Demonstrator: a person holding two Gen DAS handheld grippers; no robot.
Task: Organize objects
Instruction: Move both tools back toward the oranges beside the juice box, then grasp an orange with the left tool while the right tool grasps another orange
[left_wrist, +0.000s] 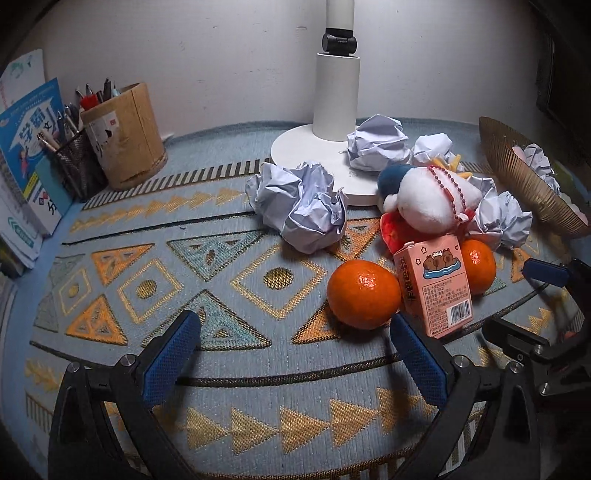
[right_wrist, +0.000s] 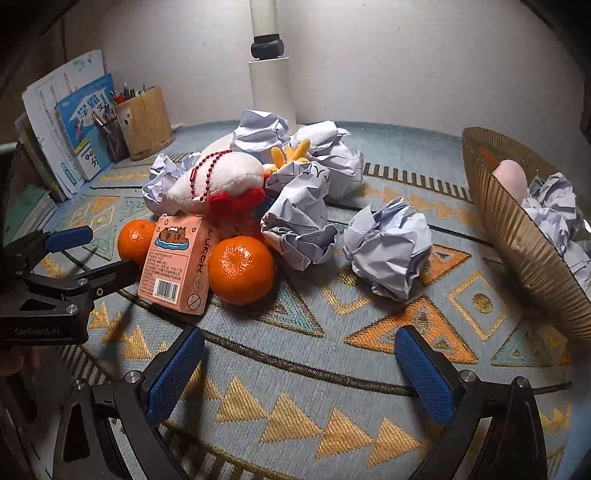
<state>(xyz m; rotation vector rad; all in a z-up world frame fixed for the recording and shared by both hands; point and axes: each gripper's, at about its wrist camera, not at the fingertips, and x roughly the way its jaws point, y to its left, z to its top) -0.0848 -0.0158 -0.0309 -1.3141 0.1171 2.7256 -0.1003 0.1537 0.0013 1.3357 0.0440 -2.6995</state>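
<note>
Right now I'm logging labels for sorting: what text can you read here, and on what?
"POKCK" as best it reads: side of the pink box.
"Made in China": box bottom edge.
"GenRobot.AI": left gripper body.
Blue book: large Chinese characters, unclear.
Box fine print, barcode digits: too small.

The pink box (left_wrist: 434, 284) carries a barcode and the line "Made in China" at its lower edge; its narrow side (right_wrist: 199, 254) reads "POKCK" or similar, not sharp. The left gripper's black body (right_wrist: 37, 331) bears "GenRobot.AI". The blue book (left_wrist: 31, 147) shows large Chinese characters.
</note>
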